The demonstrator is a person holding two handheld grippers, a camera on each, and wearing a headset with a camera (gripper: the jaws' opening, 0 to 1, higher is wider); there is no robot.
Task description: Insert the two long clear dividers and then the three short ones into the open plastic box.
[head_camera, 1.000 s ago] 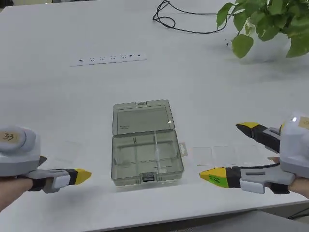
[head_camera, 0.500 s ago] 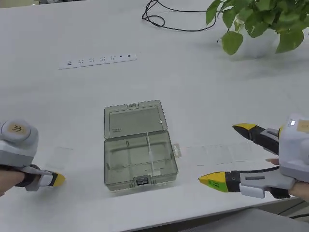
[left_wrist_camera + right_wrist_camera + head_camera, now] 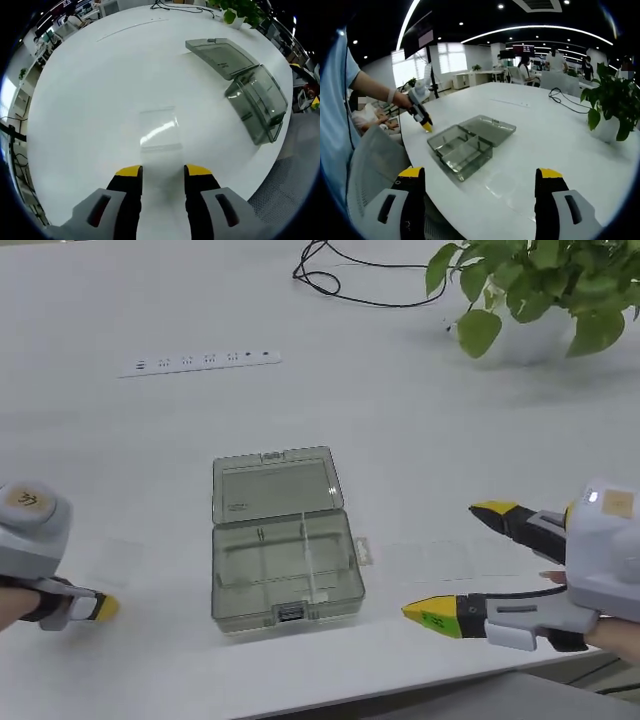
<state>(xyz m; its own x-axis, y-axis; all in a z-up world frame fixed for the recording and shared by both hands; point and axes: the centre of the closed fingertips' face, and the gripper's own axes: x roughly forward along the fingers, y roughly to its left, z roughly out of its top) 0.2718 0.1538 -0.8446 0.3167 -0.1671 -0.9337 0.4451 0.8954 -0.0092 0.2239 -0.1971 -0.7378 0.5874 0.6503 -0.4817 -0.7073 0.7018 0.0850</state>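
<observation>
At mid-table the open plastic box (image 3: 285,560) holds one upright divider (image 3: 308,558); beside it the right gripper (image 3: 458,562) hovers, jaws spread wide, while the left gripper (image 3: 164,172), jaws slightly parted, faces a flat clear divider (image 3: 159,129) on the tabletop

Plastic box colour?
Translucent smoky grey-green plastic box, clearest in the head view.

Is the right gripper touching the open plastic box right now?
Apart. The head view shows a strip of bare table between the right gripper and the open plastic box, with the jaws wide open.
</observation>
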